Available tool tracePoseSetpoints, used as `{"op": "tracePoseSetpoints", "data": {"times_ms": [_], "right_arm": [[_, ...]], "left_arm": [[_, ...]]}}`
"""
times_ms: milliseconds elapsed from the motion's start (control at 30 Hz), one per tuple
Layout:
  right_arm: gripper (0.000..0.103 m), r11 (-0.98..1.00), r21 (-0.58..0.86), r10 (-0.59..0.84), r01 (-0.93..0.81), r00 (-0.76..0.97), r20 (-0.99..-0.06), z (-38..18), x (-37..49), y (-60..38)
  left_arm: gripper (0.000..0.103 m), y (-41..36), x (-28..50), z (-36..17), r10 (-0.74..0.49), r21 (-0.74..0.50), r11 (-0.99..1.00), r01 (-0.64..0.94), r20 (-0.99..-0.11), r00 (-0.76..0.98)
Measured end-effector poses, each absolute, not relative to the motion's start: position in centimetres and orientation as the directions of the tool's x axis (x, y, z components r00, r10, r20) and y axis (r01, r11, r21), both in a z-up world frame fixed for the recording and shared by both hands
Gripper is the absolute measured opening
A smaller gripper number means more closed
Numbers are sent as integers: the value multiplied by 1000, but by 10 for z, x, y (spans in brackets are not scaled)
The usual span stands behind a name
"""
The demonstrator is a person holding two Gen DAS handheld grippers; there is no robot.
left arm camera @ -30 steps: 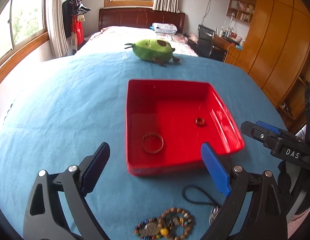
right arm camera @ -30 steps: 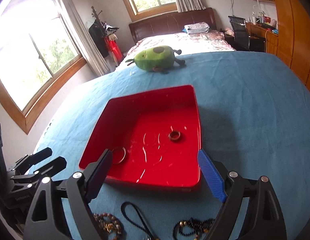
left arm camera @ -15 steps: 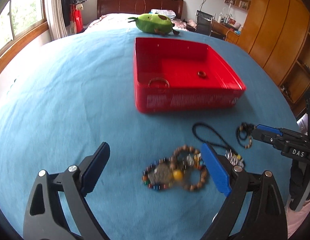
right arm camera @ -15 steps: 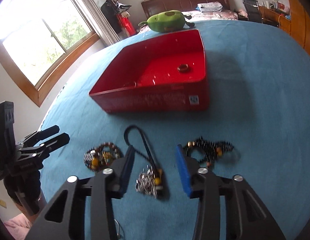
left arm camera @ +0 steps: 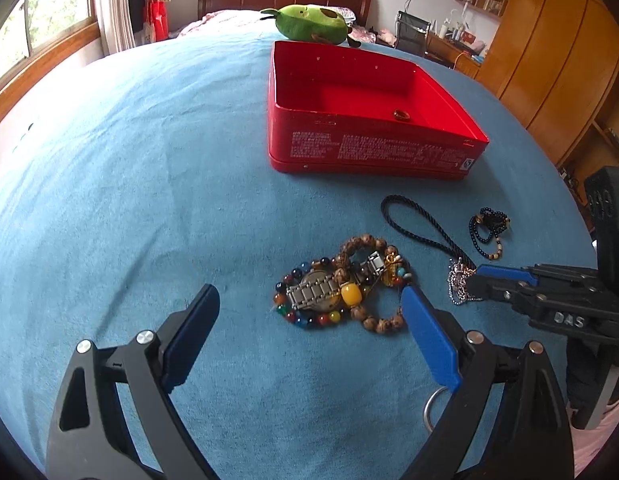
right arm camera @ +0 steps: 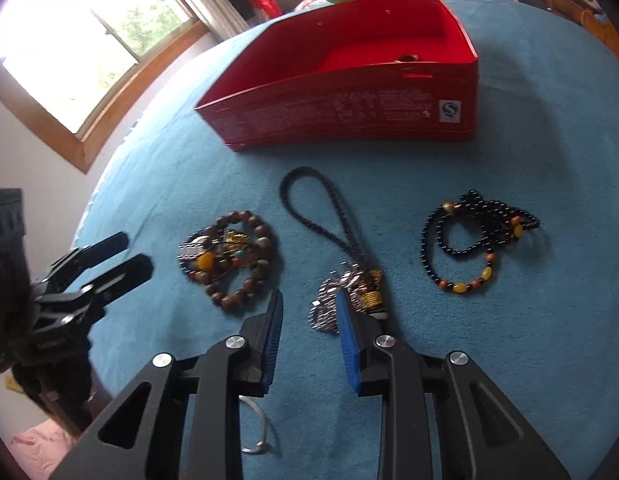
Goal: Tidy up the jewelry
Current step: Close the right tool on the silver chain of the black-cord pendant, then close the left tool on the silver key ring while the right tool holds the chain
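A red tin box (left arm camera: 373,148) (right arm camera: 349,116) stands on the blue cloth with a small ring (left arm camera: 401,115) inside. In front of it lie a pile of bead bracelets and a watch (left arm camera: 341,288) (right arm camera: 229,256), a black cord with a silver charm bunch (left arm camera: 421,228) (right arm camera: 341,300), and a black bead strand (left arm camera: 489,232) (right arm camera: 477,244). My left gripper (left arm camera: 309,332) is open, low over the cloth, just short of the bracelet pile. My right gripper (right arm camera: 309,320) is partly closed and empty, its right finger against the silver charm bunch.
A green avocado plush (left arm camera: 313,22) lies behind the box. A silver bangle (left arm camera: 433,404) (right arm camera: 257,428) lies near me under the grippers. A bed, a window and wooden wardrobes surround the cloth-covered surface.
Both grippers pulled back from the box and dropped low toward the jewelry in front of it. The right gripper's jaws narrowed.
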State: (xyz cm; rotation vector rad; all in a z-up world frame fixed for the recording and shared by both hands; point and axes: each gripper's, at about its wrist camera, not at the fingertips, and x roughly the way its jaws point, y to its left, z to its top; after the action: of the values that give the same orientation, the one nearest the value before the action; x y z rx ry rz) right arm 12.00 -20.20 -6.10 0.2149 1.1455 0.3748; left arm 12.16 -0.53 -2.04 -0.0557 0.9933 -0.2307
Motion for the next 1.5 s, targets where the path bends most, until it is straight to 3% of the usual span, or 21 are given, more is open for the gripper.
{"op": "tracePoseSetpoints", "data": {"times_ms": [367, 567, 700, 1000, 1100, 1200, 1233, 1267, 1500], "right_arm": [[25, 940, 296, 337, -170, 336, -879, -70, 131, -200], [33, 948, 249, 304, -197, 338, -891, -71, 134, -175], [33, 944, 272, 321, -189, 328, -888, -77, 141, -174], [32, 929, 327, 366, -171, 316, -875, -81, 147, -178], [32, 926, 339, 376, -169, 315, -871, -79, 144, -186], [32, 925, 340, 378, -170, 318, -870, -79, 144, -185], [32, 925, 339, 378, -170, 319, -869, -79, 143, -187], [32, 926, 338, 376, -171, 320, -869, -79, 143, -188], [33, 926, 338, 376, -169, 322, -869, -78, 143, -186]], "left_arm": [[91, 3, 125, -25, -220, -164, 975, 151, -829, 515], [91, -16, 108, -30, -291, -200, 950, 238, -842, 455], [78, -44, 84, -42, -302, -170, 924, 344, -875, 378], [73, -75, 70, -68, -218, -70, 915, 398, -915, 341], [62, -80, 68, -71, -176, -10, 911, 412, -913, 368], [41, -72, 71, -69, -176, -16, 918, 397, -912, 371], [29, -64, 75, -68, -181, -31, 926, 377, -912, 368], [25, -56, 78, -67, -179, -38, 933, 359, -913, 367], [23, -23, 89, -52, -206, -93, 952, 292, -899, 385]]}}
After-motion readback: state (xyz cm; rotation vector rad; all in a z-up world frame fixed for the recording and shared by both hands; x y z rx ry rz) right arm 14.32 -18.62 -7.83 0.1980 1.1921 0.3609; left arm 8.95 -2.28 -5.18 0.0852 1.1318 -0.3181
